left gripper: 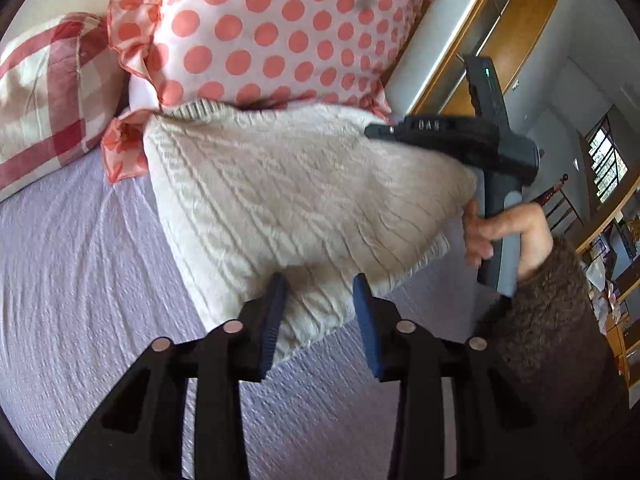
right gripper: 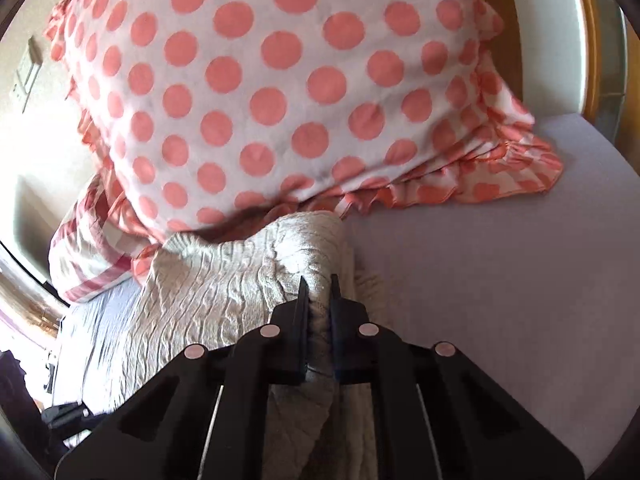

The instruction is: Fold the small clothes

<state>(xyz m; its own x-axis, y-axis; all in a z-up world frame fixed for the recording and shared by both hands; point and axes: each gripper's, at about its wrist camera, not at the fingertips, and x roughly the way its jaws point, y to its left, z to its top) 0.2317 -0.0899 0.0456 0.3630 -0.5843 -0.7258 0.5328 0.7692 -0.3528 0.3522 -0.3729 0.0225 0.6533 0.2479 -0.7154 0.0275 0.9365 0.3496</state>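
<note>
In the left wrist view, the cream cable-knit sweater [left gripper: 288,200] is lying across the lilac bed [left gripper: 80,260], its far end reaching up against the polka-dot pillow [left gripper: 260,28] at the head of the bed. A red checked pillow [left gripper: 44,96] is leaning just beside the dotted one, toward the bed's left edge. The left tool [left gripper: 320,312] is sitting with its jaws spread apart; the sweater's near corner is lying between the blue pads [left gripper: 276,312], which are not pressing on it. At the sweater's right end the right tool [left gripper: 452,136] is showing from the side, with the cloth gathering and lifting toward it. A hand [left gripper: 504,232] in a brown fuzzy sleeve [left gripper: 560,320] is wrapping around its grey handle. Wooden shelves [left gripper: 512,28] are standing beyond the bed's right edge.

In the right wrist view, the right tool [right gripper: 319,288] is pinching a raised fold of the sweater [right gripper: 224,280] between its nearly closed jaws, with the knit bunching up between the fingers [right gripper: 303,300]. The rest of the sweater is trailing down and left over the bed [right gripper: 500,280]. The polka-dot pillow [right gripper: 280,80] is filling the upper half, its ruffled edge touching the sweater's top. The checked pillow [right gripper: 88,256] is peeking out at the left, partly under the dotted one
</note>
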